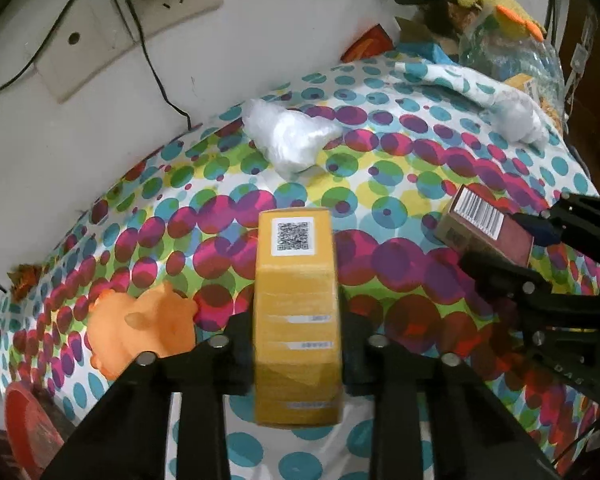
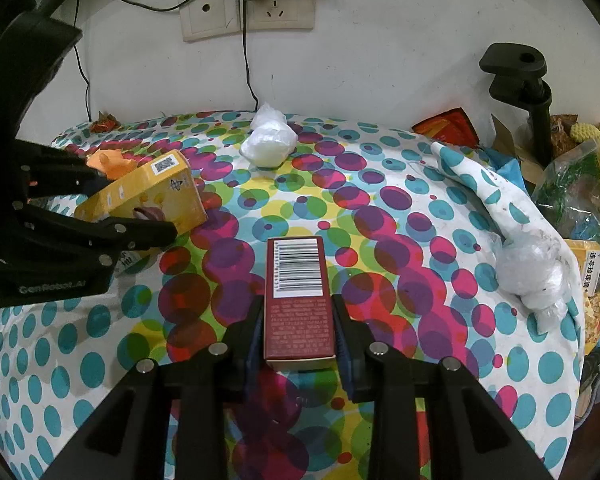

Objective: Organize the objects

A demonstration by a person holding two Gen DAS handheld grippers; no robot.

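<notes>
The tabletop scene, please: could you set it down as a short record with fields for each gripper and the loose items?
left gripper: shut on the yellow box
right gripper: shut on the dark red box
surface: table under a dotted cloth
loose items: white plastic bag near the wall; orange toy beside the yellow box
wall: sockets with plugs in

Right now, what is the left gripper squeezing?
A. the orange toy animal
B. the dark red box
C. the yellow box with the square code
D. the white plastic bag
C: the left gripper has its jaws shut on the yellow box, while the orange toy lies beside it untouched.
</notes>
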